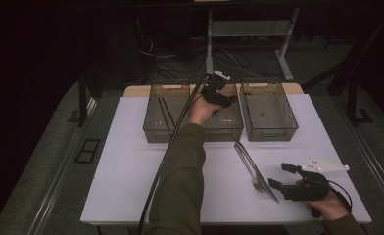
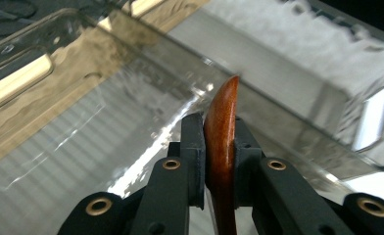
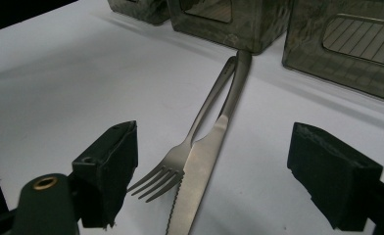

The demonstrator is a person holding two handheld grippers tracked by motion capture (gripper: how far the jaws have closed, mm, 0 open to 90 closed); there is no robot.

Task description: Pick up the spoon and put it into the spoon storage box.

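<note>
Currently the left gripper [image 2: 218,161] is clamped edge-on around a reddish-brown wooden utensil [image 2: 222,132] above the smoky transparent plastic bin [image 2: 82,117]. Because the hold is narrow, the utensil may pivot or slip. Ahead of the wide-open right gripper [image 3: 229,181], the steel fork [image 3: 180,156] overlaps the serrated steel knife [image 3: 200,166]; closing may catch both.

High view overlooks the whole table [image 1: 131,161]; gripper views sit close, sharing its bins [image 1: 219,122].

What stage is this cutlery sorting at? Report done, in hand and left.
Done: dark chopsticks already lie in the left compartment of the clear bin. In hand: the left tool is shut on a reddish wooden utensil, held over that bin's right compartment. Left: the fork and knife lie on the white table; the right tool is open around them. The separate right bin looks empty.
</note>
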